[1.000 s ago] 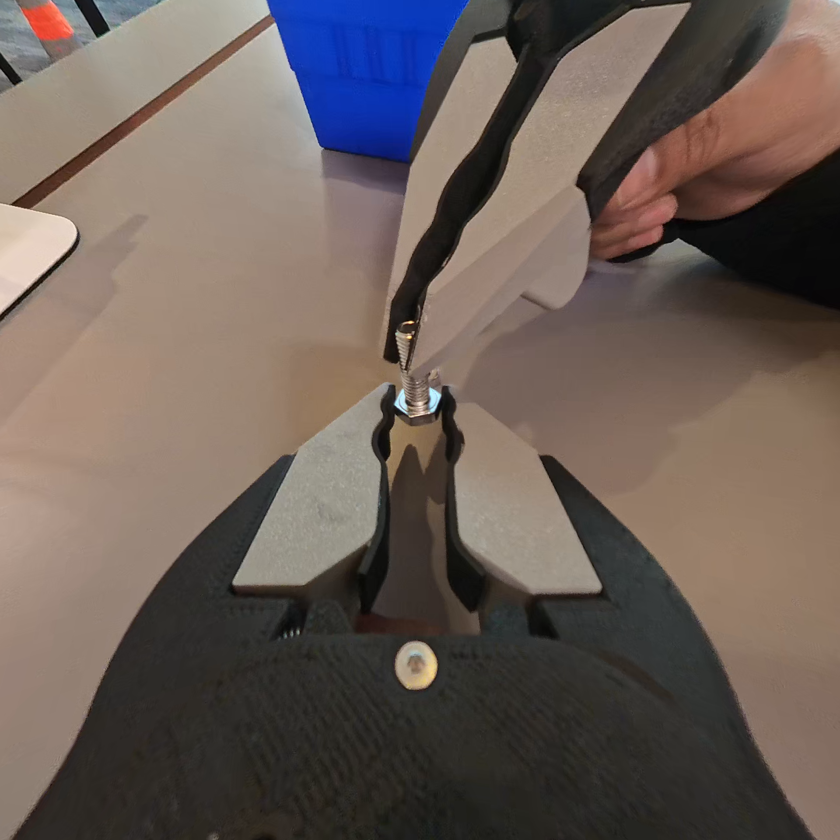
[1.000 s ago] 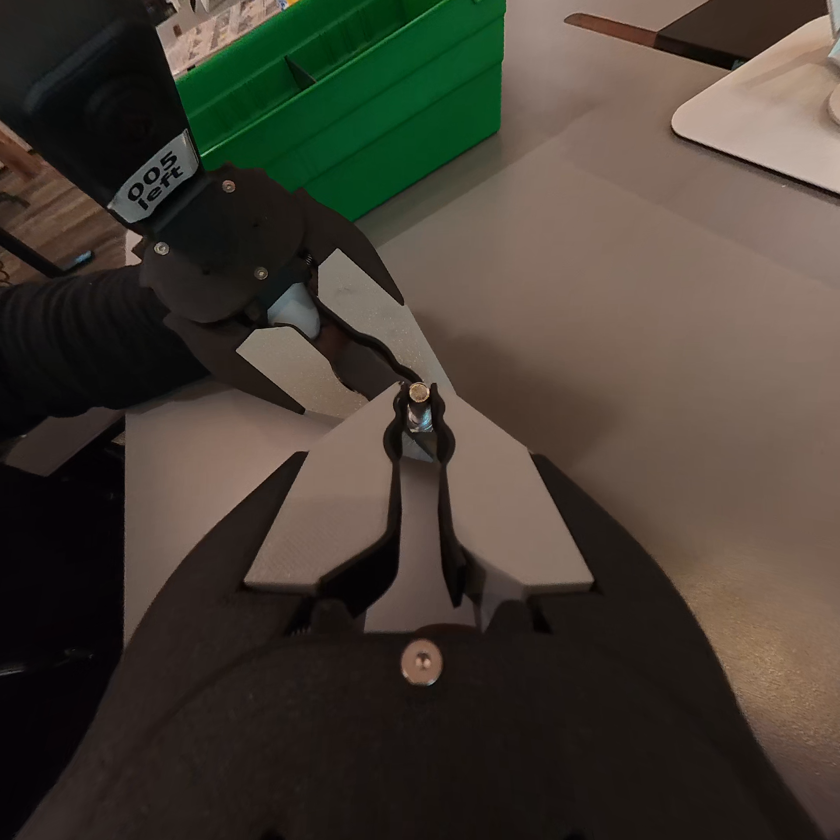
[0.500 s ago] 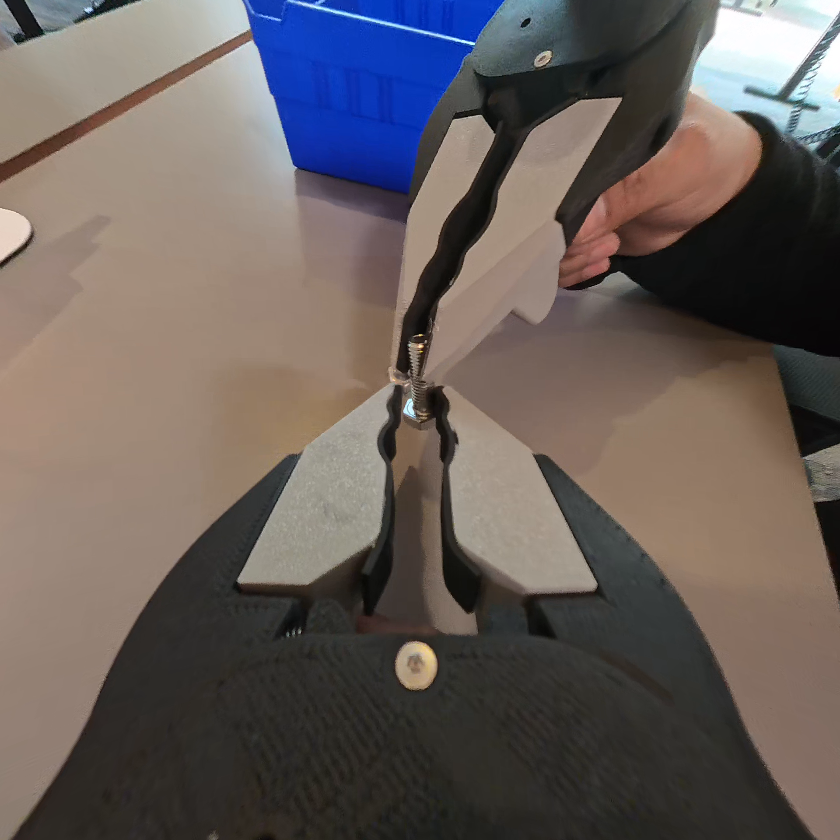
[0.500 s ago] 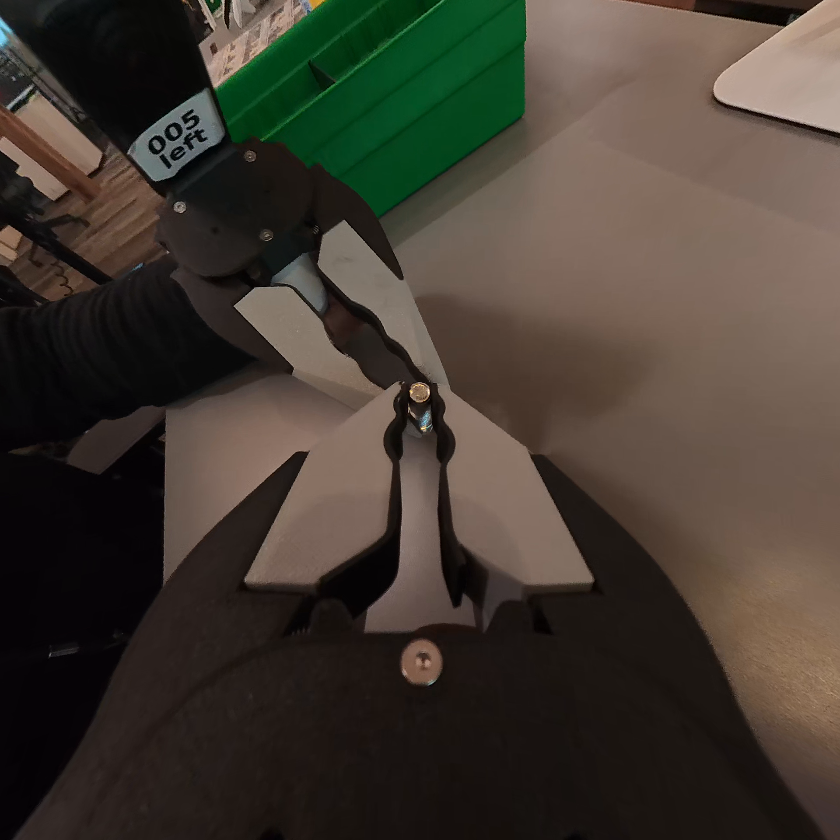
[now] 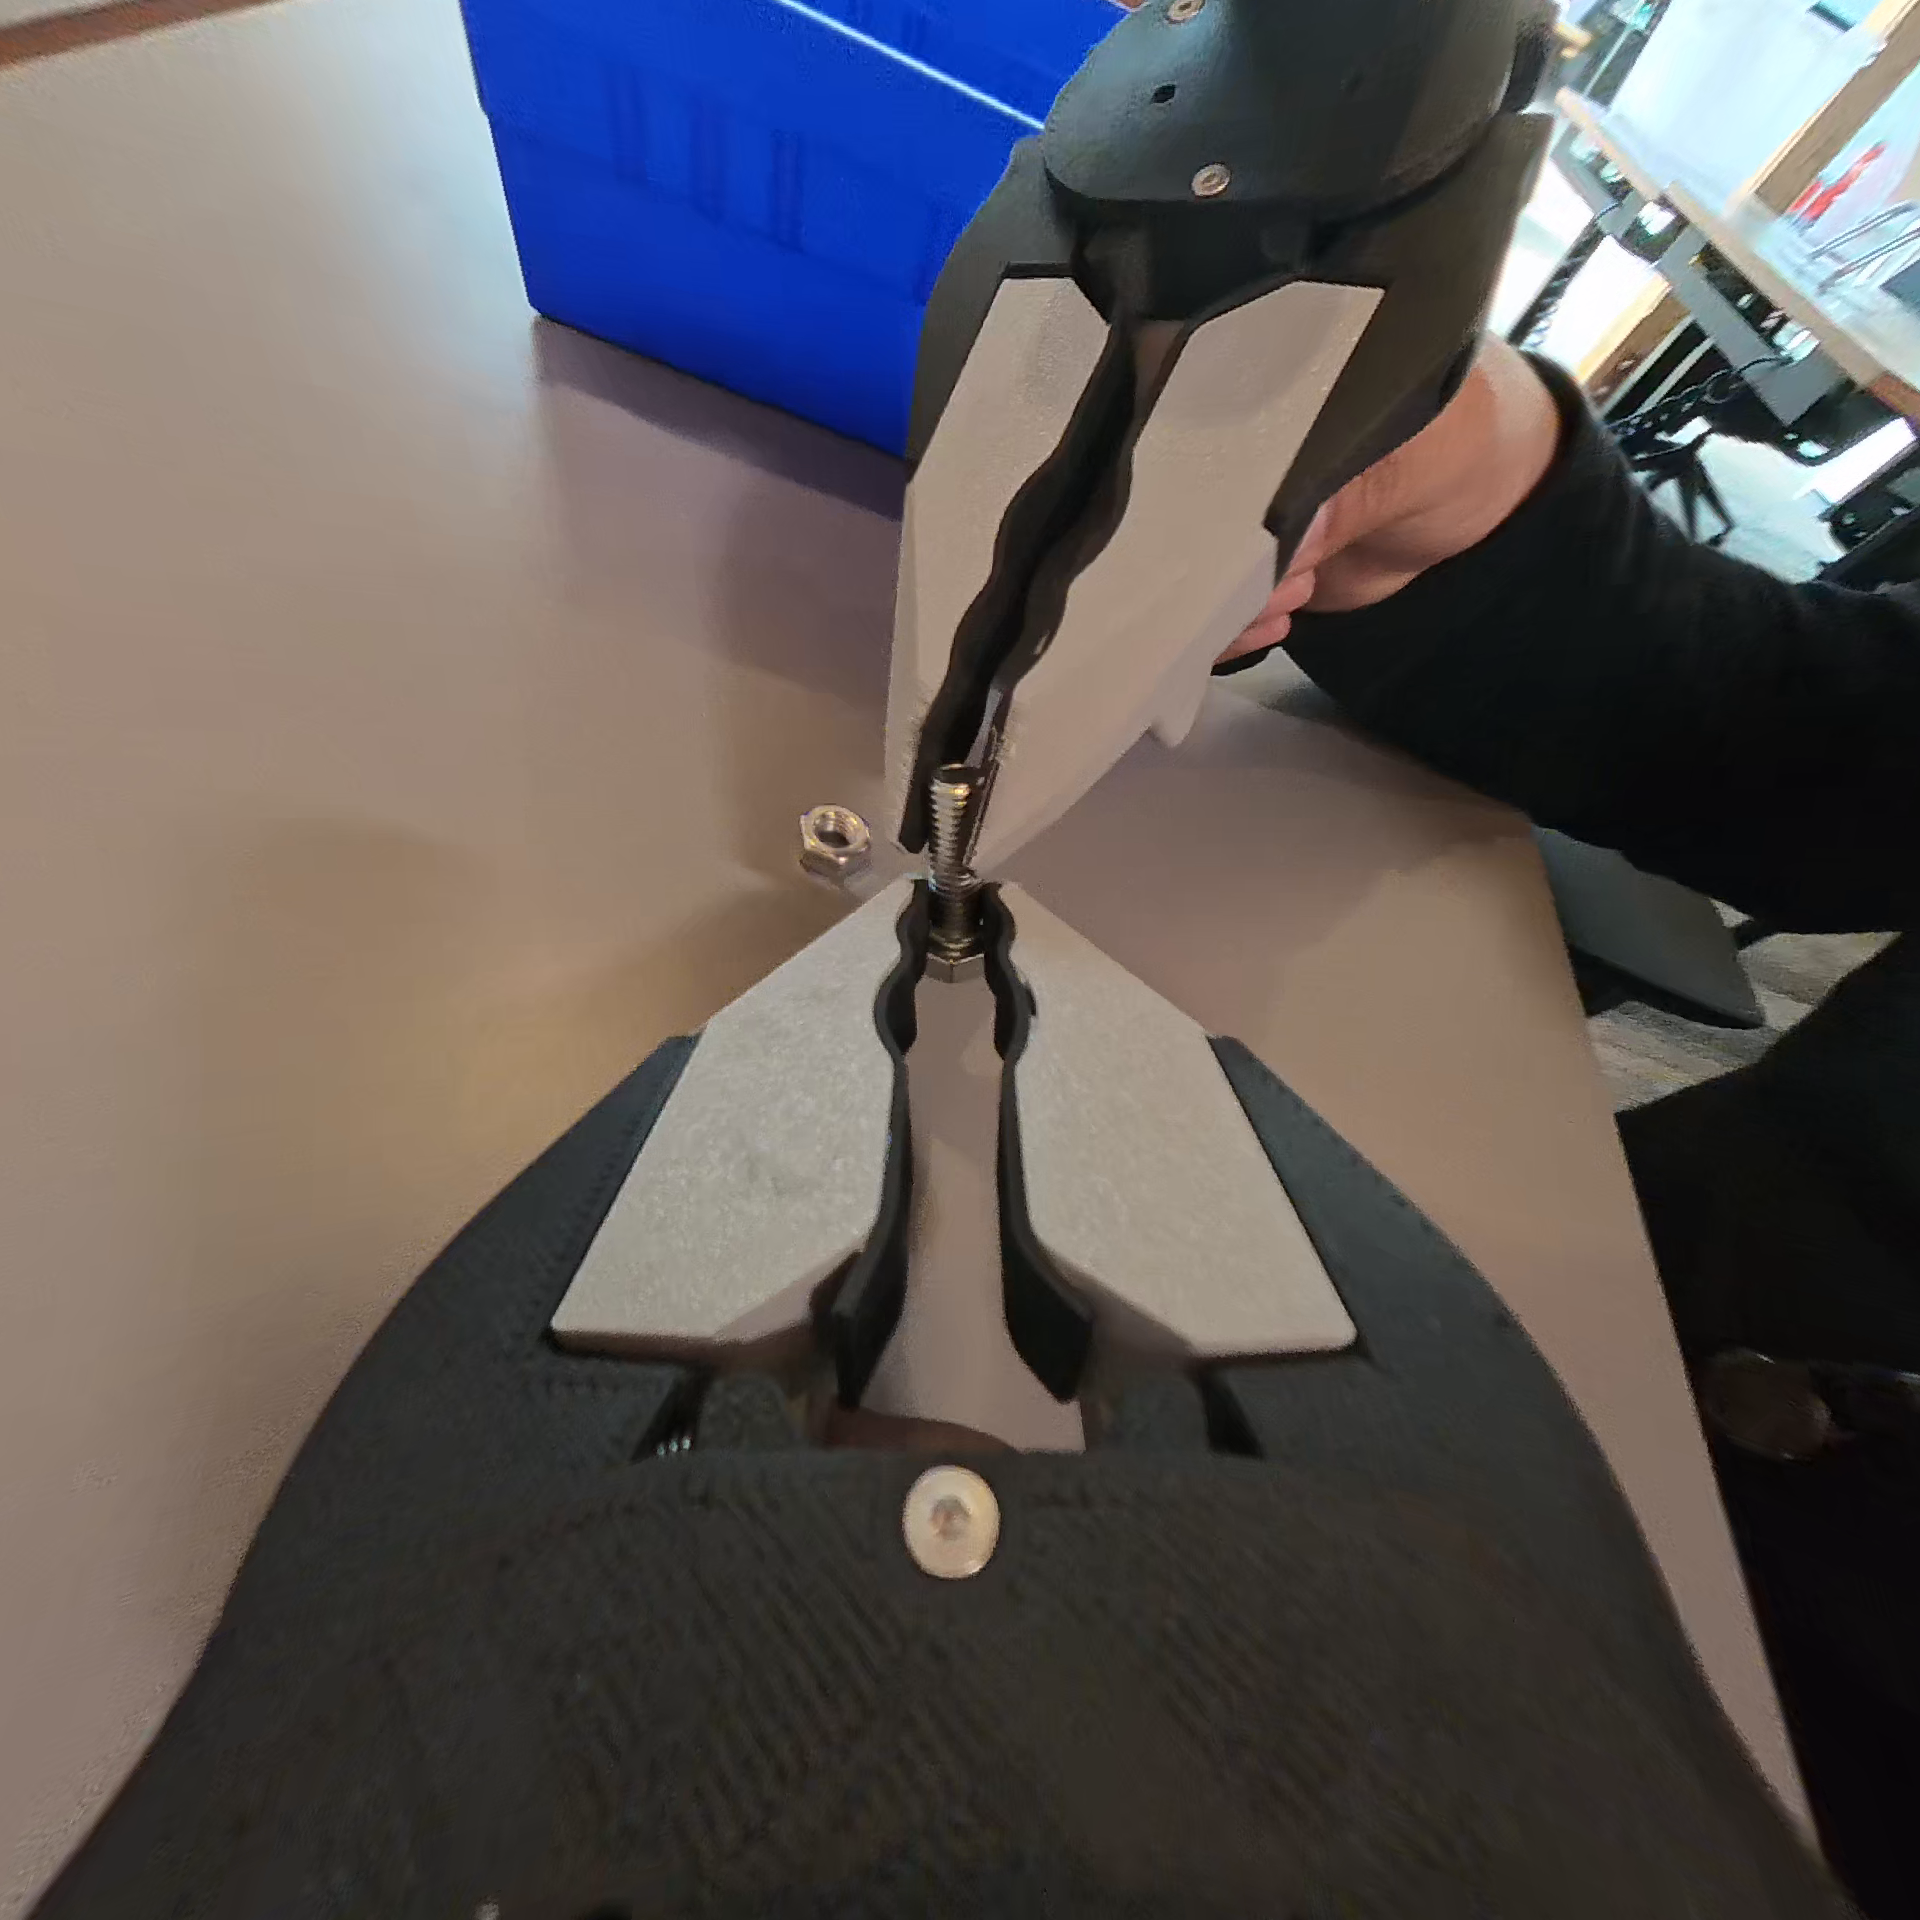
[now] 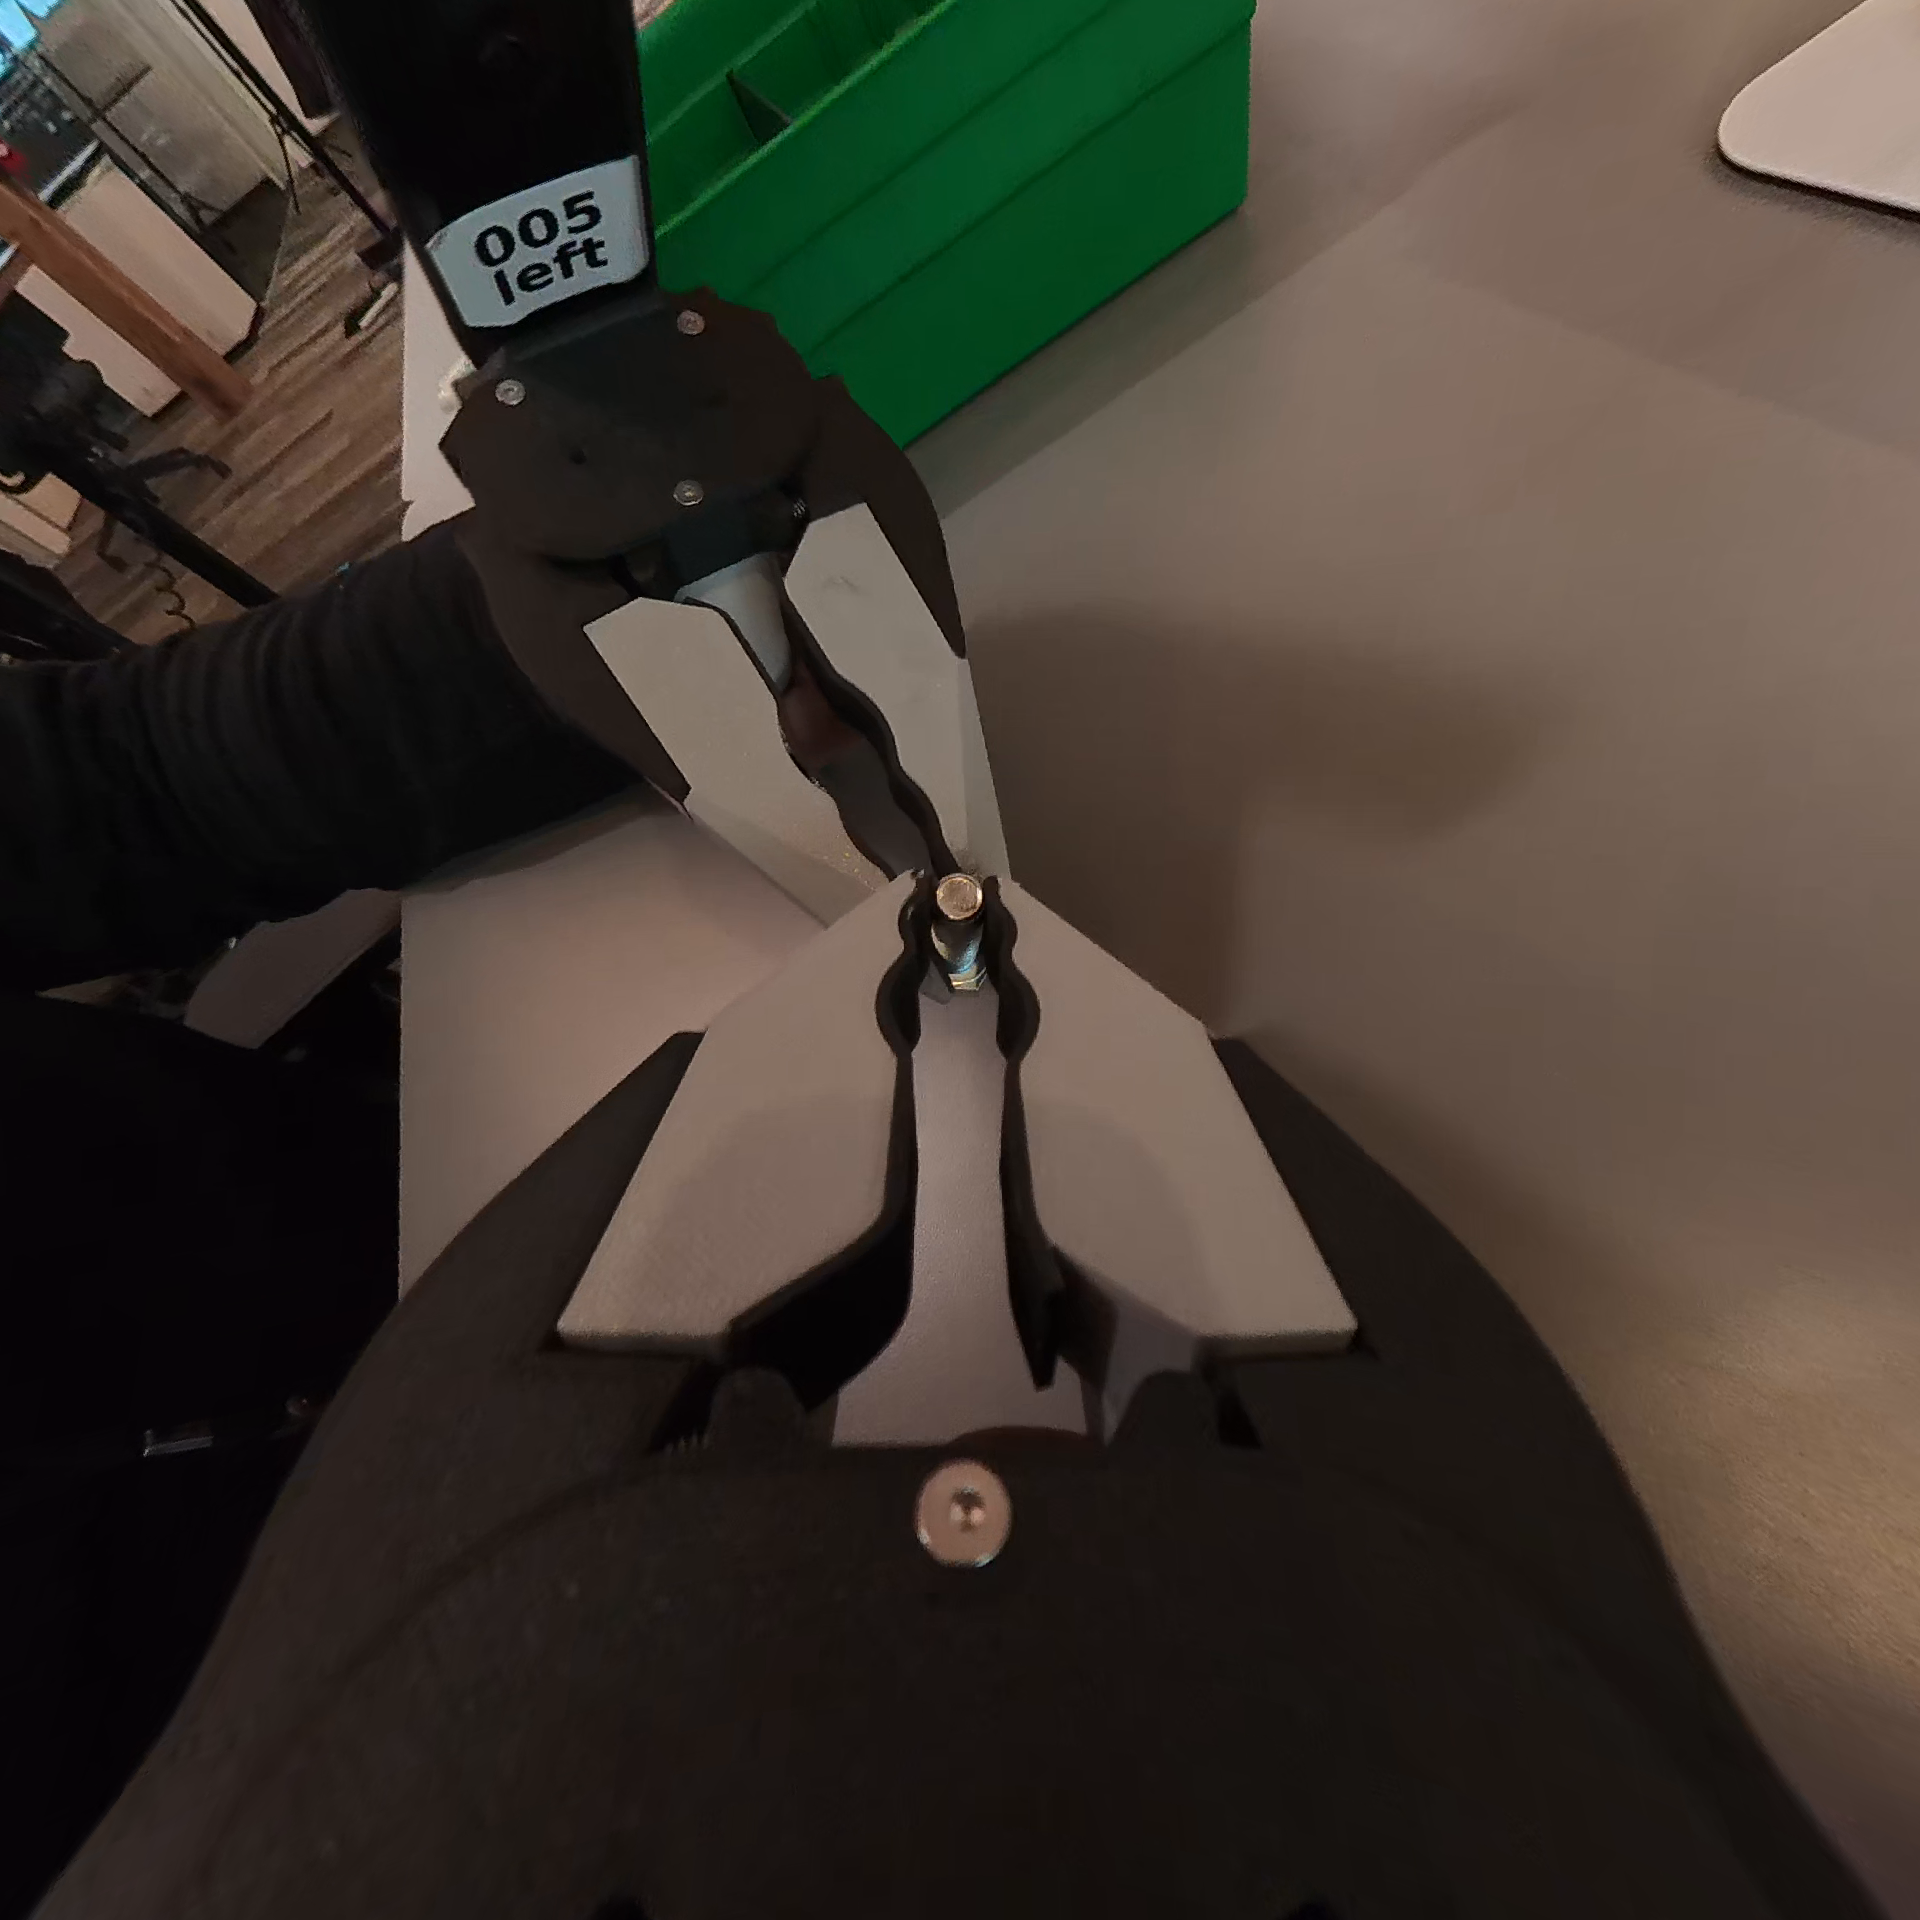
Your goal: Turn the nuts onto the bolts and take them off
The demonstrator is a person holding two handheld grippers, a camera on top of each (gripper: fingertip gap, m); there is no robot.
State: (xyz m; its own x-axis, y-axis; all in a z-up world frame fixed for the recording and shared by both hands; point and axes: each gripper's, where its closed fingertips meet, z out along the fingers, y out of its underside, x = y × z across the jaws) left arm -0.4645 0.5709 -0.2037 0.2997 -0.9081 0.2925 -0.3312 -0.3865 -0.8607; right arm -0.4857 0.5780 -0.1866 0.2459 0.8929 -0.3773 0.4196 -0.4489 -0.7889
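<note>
My left gripper [image 5: 956,935] has its fingers closed on the hex nut [image 5: 958,954] sitting low on the bolt [image 5: 951,831]. Just beyond it my right gripper [image 5: 951,821] comes down with its fingers pinched on the bolt's threaded top. I judge the turn goes best if I keep the nut still, spin the bolt about its own upright axis, and don't tilt it. A loose nut [image 5: 834,840] lies on the counter [image 5: 416,623] just left of the bolt, with the blue bin [image 5: 727,208] farther back.

Shiny metal bolt [image 5: 951,831], glossy blue plastic bin [image 5: 727,177], matt table [image 5: 364,623]
</note>
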